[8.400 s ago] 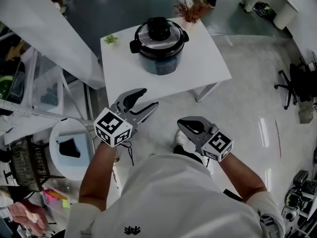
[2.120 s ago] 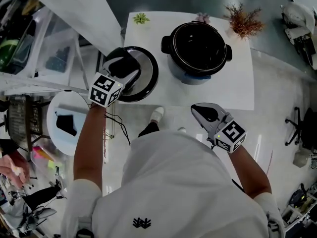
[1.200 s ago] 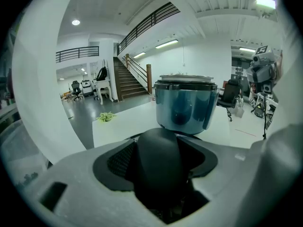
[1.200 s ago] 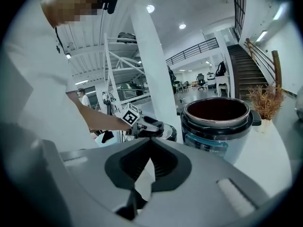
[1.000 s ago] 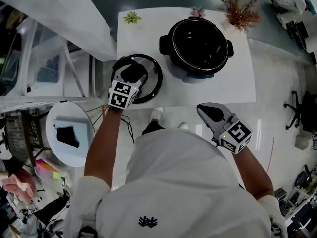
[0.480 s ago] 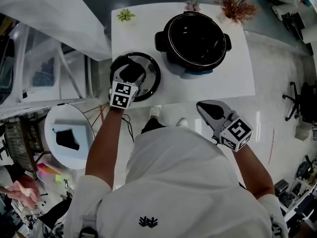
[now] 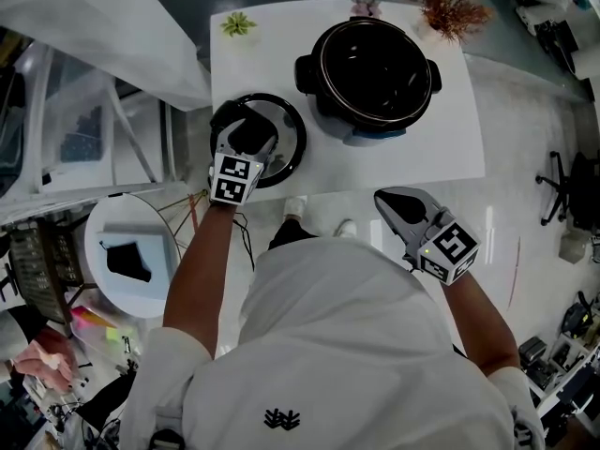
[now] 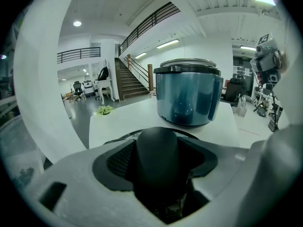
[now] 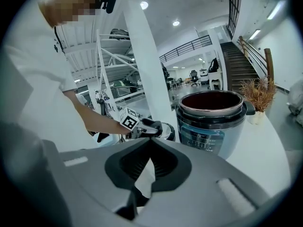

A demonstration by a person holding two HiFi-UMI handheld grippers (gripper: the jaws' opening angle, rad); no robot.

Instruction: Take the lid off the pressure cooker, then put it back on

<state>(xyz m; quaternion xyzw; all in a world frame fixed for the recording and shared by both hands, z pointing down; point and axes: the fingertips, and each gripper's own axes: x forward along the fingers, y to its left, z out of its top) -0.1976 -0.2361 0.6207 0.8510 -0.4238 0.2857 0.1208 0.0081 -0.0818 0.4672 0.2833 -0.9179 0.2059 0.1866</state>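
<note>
The round silver lid with a black rim (image 7: 292, 135) lies flat on the white rectangular table (image 7: 441, 148), at its near left edge and just beside the open blue pressure cooker with black side handles (image 7: 370, 131), whose dark inside shows from above. The left gripper (image 7: 246, 131) is closed round the domed black knob (image 8: 157, 160) at the lid's centre: its jaws stand wide because the knob is wide, and the ribbed pads look pressed against both sides of it. The right gripper (image 7: 392, 201) hangs off the table's near edge, well apart from everything, with its jaws brought together and nothing in them. Judging by this, the lid is off and the return to the pot is what remains. The knob is smooth and rounded, so a grip that sits high on it could slide off as the lid is raised, dropping the lid onto the table or past the edge so close beside it. Held at one point only, the lid may also tip, catch the pot's rim on one side and settle crooked instead of seating flat. A hard sideways knock against the cooker's wall could shove the pot across the table.
</note>
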